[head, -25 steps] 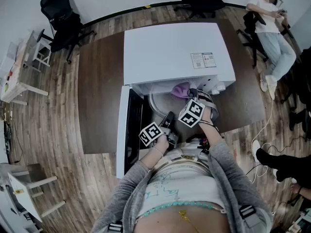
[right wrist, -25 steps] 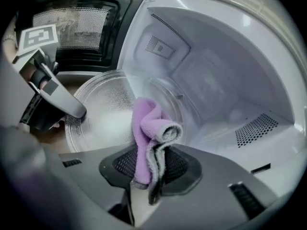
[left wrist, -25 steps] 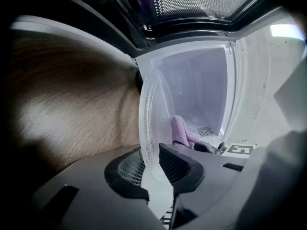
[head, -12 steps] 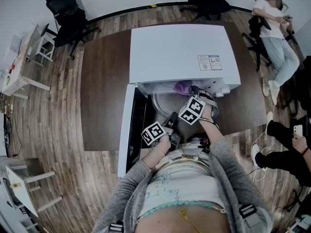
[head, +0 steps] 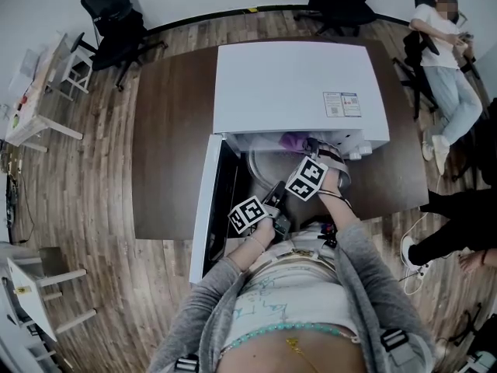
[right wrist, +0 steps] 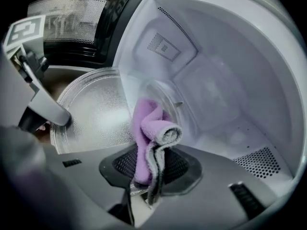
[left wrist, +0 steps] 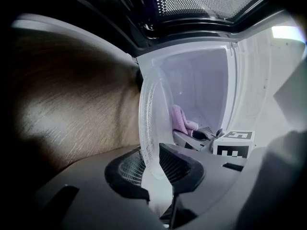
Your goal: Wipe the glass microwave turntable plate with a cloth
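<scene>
A white microwave (head: 299, 84) stands on a dark table, its door (head: 203, 208) swung open to the left. The glass turntable plate (head: 262, 162) is held on edge in the oven's mouth. My left gripper (left wrist: 154, 164) is shut on the plate's rim (left wrist: 147, 123), which runs up between its pads. My right gripper (right wrist: 151, 169) is shut on a folded purple cloth (right wrist: 148, 133) that presses against the plate's face (right wrist: 96, 109). In the head view the cloth (head: 293, 140) shows just past the right gripper (head: 312, 148). The left gripper (head: 273, 191) sits lower left of it.
The oven cavity walls (right wrist: 225, 80) close in around the plate and cloth. The brown table (head: 167, 146) extends left of the microwave. Office chairs (head: 116, 22) stand beyond, a person (head: 446, 61) sits at the upper right, and another person's legs (head: 450, 239) are at the right.
My right gripper has shifted slightly across the plate with the cloth. The left gripper and the plate have stayed in place.
</scene>
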